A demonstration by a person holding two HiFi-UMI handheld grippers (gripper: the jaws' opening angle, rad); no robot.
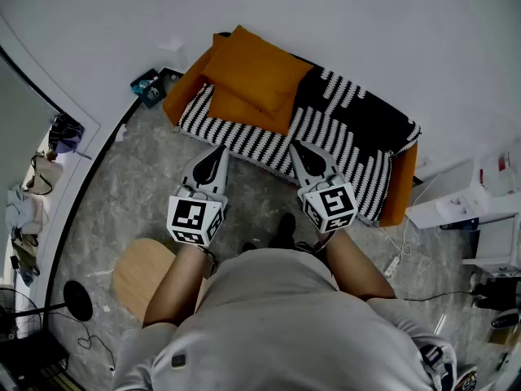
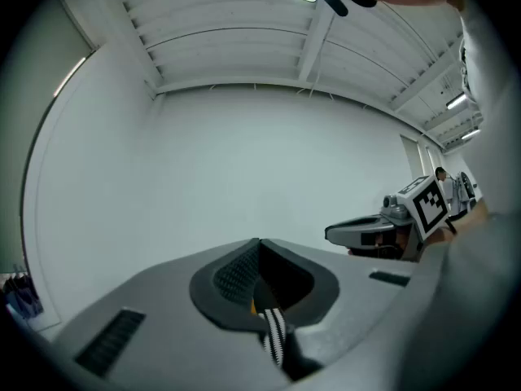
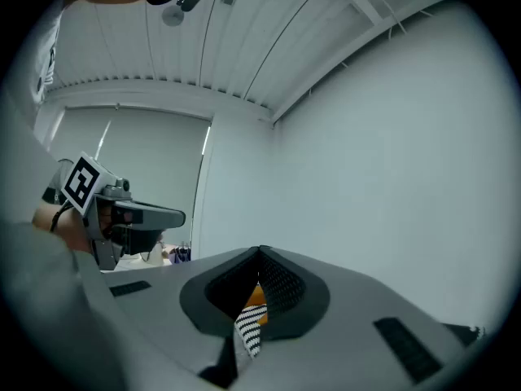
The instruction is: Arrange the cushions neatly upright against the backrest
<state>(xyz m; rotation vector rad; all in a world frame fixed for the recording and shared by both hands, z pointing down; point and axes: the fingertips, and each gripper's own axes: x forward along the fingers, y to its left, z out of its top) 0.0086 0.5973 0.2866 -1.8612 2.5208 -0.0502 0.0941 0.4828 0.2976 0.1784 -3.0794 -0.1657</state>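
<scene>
Two orange cushions lie stacked flat at the left end of the sofa, the upper cushion (image 1: 259, 68) over the lower cushion (image 1: 244, 110). A black-and-white striped cover (image 1: 342, 141) drapes the orange sofa. My left gripper (image 1: 219, 153) and right gripper (image 1: 296, 147) hover side by side in front of the seat edge, both shut and holding nothing. In the left gripper view the closed jaws (image 2: 259, 248) face the white wall, with the right gripper (image 2: 383, 230) beside them. The right gripper view shows its closed jaws (image 3: 260, 256) and the left gripper (image 3: 134, 217).
A round wooden stool (image 1: 141, 272) stands at my lower left. White boxes (image 1: 456, 195) and a power strip with cable (image 1: 397, 261) lie right of the sofa. A blue item (image 1: 149, 86) sits on the floor by the sofa's left end. The sofa backs onto a white wall.
</scene>
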